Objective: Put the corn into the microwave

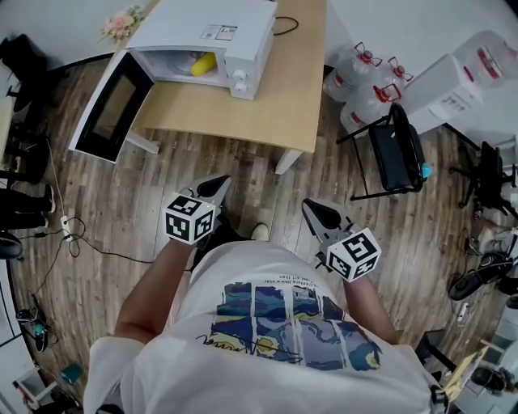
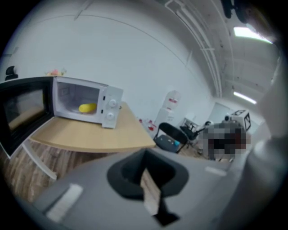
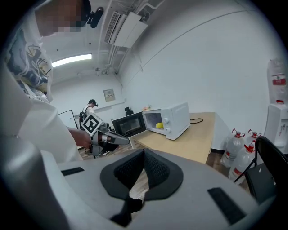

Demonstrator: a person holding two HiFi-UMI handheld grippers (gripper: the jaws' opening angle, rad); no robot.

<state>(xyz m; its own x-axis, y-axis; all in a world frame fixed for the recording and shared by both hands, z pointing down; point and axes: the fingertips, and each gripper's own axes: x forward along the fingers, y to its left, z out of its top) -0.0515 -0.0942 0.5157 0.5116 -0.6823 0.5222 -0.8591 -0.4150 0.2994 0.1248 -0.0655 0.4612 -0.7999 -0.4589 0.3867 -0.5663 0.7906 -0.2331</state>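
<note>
The yellow corn (image 1: 203, 63) lies inside the white microwave (image 1: 212, 32), whose door (image 1: 112, 107) hangs wide open at the left end of the wooden table (image 1: 243, 105). Both grippers are held close to the person's body over the floor, well short of the table. The left gripper (image 1: 219, 183) is shut and empty, and so is the right gripper (image 1: 311, 208). The left gripper view shows its closed jaws (image 2: 145, 157) and, far off, the corn (image 2: 87, 108) in the microwave (image 2: 105, 108). The right gripper view shows its closed jaws (image 3: 144, 153), the corn (image 3: 159, 125) and the left gripper (image 3: 110, 138).
Large water bottles (image 1: 364, 85) stand right of the table, with a black folding chair (image 1: 396, 149) in front of them. Cables (image 1: 73, 234) trail over the wooden floor at the left. A small bunch of flowers (image 1: 121, 23) sits behind the microwave. The person's shoe (image 1: 259, 232) is below the table edge.
</note>
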